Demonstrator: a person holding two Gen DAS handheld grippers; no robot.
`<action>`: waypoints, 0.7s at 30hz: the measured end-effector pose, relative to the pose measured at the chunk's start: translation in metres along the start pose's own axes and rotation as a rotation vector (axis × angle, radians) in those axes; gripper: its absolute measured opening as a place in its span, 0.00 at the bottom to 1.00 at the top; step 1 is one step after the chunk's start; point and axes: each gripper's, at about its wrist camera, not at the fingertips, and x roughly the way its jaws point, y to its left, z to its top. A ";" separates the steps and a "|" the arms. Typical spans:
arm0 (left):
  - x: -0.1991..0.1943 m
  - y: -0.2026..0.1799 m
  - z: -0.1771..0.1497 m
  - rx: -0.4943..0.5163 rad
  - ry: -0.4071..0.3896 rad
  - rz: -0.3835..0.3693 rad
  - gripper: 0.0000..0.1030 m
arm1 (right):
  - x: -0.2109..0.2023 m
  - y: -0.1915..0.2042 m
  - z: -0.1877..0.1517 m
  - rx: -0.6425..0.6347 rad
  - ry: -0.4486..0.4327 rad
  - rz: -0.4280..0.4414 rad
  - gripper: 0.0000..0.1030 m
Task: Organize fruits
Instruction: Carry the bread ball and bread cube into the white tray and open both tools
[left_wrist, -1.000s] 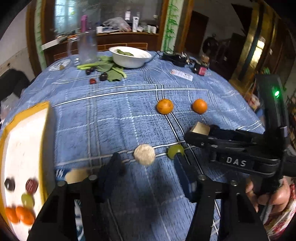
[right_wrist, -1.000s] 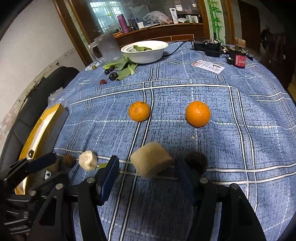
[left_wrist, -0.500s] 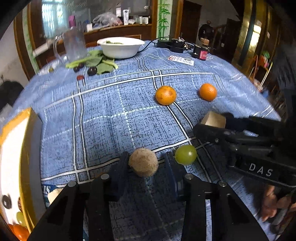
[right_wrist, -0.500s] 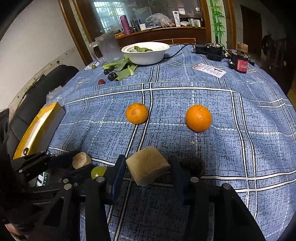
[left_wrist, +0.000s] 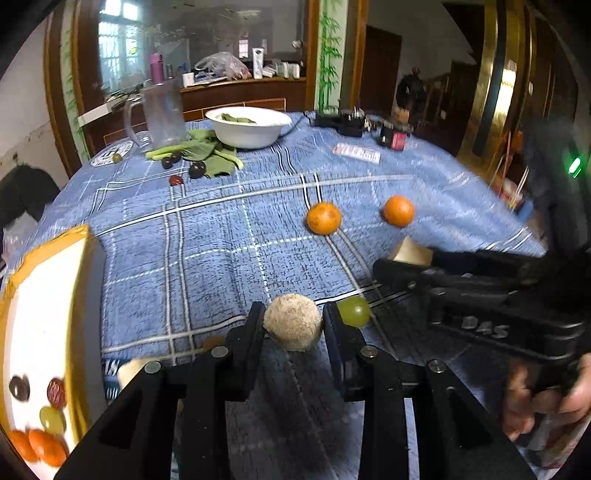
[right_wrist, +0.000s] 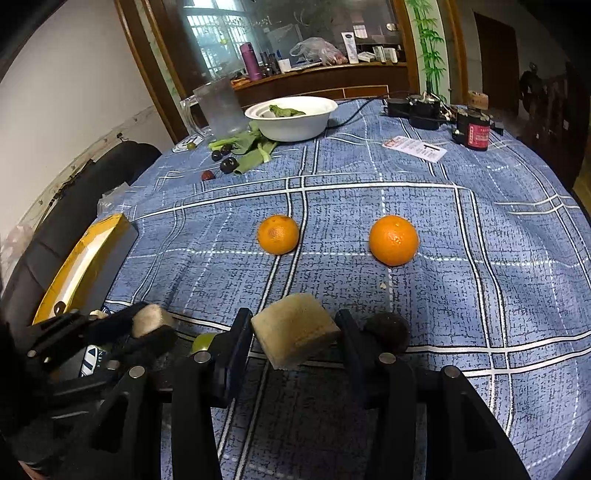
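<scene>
In the left wrist view, my left gripper (left_wrist: 291, 317) has a tan, rough round ball (left_wrist: 292, 322) between its fingers. Its jaws are closing and both pads touch the ball. A green grape (left_wrist: 354, 311) lies just right of it. My right gripper (right_wrist: 293, 325) is shut on a tan sponge-like block (right_wrist: 295, 334) low over the cloth. A dark round fruit (right_wrist: 388, 330) sits beside its right finger. Two oranges (right_wrist: 277, 235) (right_wrist: 393, 240) rest farther out. The yellow-rimmed white tray (left_wrist: 37, 295) at the left holds several small fruits.
The table has a blue checked cloth (right_wrist: 480, 221). At the far side stand a white bowl (left_wrist: 248, 125), a glass jug (left_wrist: 162, 110), green leaves (left_wrist: 207, 155) with dark plums (left_wrist: 197, 169), a card (left_wrist: 356, 154) and black devices (left_wrist: 343, 122). A person's hand (left_wrist: 546, 398) holds the right gripper.
My left gripper moved forward around the tan ball and its jaws narrowed onto it. The right gripper's jaws narrowed onto the tan block and stayed in place.
</scene>
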 end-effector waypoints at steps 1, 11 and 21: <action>-0.007 0.003 -0.001 -0.020 -0.006 -0.012 0.29 | -0.001 0.002 0.000 -0.008 -0.006 -0.002 0.48; -0.096 0.076 -0.040 -0.204 -0.095 0.112 0.30 | -0.019 0.038 -0.006 -0.122 -0.055 0.017 0.48; -0.143 0.170 -0.099 -0.407 -0.085 0.293 0.30 | -0.020 0.126 -0.012 -0.240 -0.001 0.137 0.49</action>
